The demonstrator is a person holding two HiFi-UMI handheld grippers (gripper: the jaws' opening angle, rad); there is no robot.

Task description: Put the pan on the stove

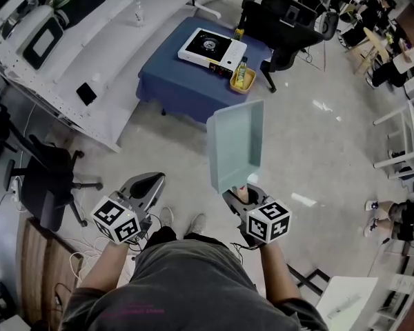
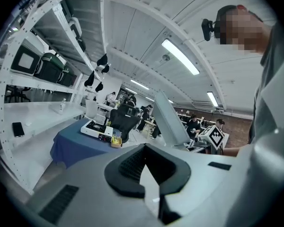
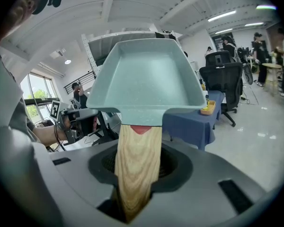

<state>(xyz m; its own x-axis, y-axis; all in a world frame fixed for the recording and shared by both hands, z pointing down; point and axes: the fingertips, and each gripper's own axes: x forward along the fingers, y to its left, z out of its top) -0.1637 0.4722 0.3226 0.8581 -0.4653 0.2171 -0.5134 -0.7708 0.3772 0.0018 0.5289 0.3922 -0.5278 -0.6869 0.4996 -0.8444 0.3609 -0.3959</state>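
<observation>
**Operator:** What can fail from here?

**Technician:** The pan (image 1: 236,147) overhangs well beyond the right gripper (image 1: 240,193), whose jaws pinch only the wooden handle (image 3: 135,169). The pan may swivel or sag in the pads.

**Operator:** Pan position relative to the fingers?

**Technician:** At their 12 o'clock, airborne. The stove (image 1: 210,47) lies well apart, at 11 o'clock from the pan, on the blue table (image 1: 165,81). The left gripper (image 1: 146,185) has its jaws pressed together, empty.

Blue-draped table (image 1: 164,83); yellow tray (image 1: 242,81) at its corner; black office chair (image 1: 284,18) just beyond; white shelving (image 1: 117,36) left.
</observation>
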